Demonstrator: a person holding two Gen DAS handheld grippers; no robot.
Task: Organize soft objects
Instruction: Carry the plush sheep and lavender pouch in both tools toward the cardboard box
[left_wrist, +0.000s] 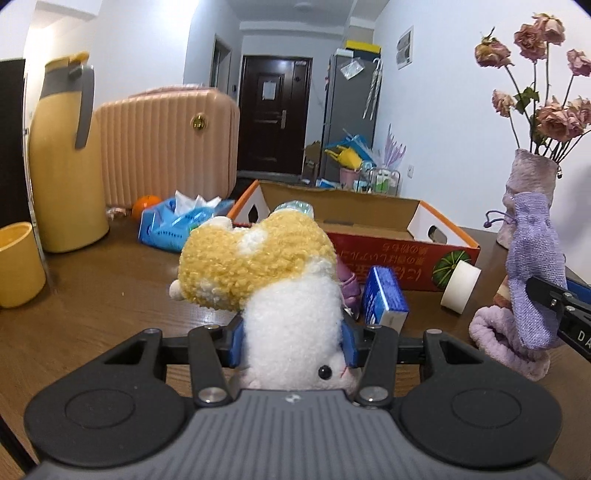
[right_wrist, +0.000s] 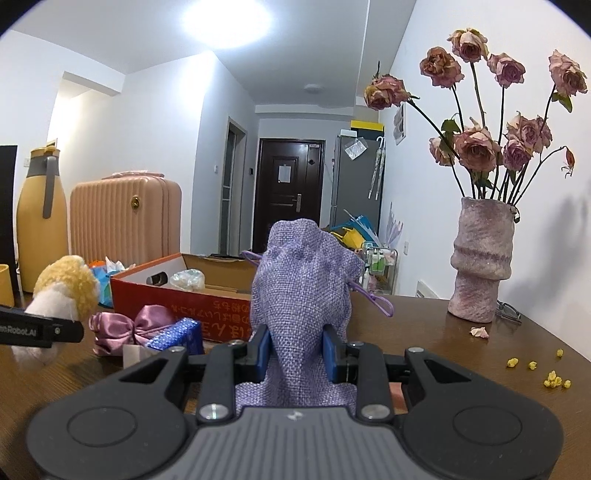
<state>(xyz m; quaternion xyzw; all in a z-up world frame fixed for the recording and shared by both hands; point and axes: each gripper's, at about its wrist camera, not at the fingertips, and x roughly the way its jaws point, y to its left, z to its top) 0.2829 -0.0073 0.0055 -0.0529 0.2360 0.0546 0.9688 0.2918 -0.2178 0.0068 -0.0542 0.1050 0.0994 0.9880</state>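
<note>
My left gripper is shut on a yellow-and-white plush toy, its blue pads pressing the white body, held above the brown table. The same plush toy shows at the left of the right wrist view. My right gripper is shut on a purple woven drawstring pouch, which stands up between the pads; the pouch also hangs at the right in the left wrist view. An open red cardboard box sits ahead on the table. A lilac fluffy cloth lies under the pouch.
On the table: a blue small box, a white tape roll, a pink satin bow, a blue tissue pack, a yellow jug, a yellow cup, a pink case, and a vase of dried roses.
</note>
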